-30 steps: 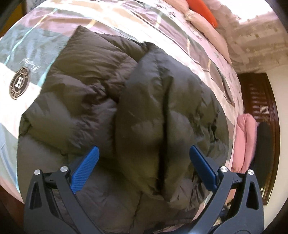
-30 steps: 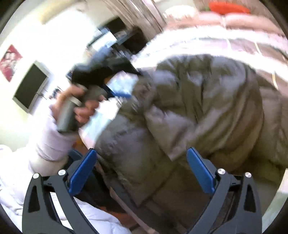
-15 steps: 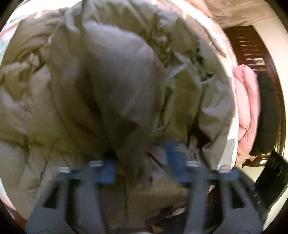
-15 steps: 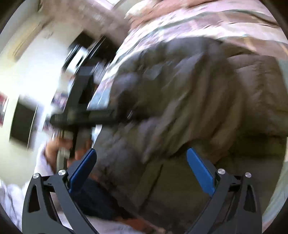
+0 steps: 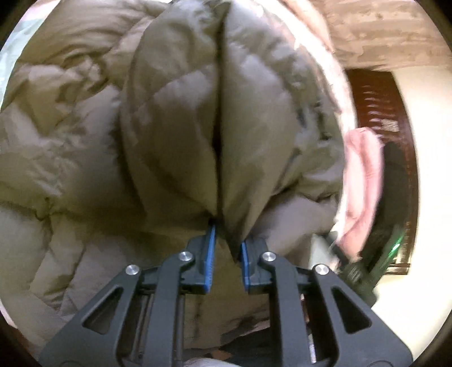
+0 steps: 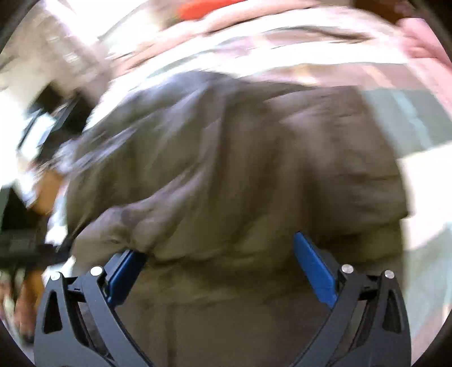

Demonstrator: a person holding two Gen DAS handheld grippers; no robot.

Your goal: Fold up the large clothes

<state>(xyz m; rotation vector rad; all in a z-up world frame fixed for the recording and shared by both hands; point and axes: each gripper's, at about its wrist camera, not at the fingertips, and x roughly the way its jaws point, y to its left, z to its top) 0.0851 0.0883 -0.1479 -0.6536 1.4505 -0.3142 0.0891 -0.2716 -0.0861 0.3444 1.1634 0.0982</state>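
No readable text, label, brand or number shows anywhere.

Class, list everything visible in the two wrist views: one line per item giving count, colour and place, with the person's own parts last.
puffer jacket: one, olive-grey, spread on the bed, filling both views.
bedspread: one, pink, white and grey-green patches, under the jacket.
pink garment: one, beside the bed, right edge of the left view.
orange item: one, far end of the bed, blurred.
left gripper: black with blue pads, jaws just closing, pinching a jacket fold.
right gripper: black with blue pads, open over the jacket.
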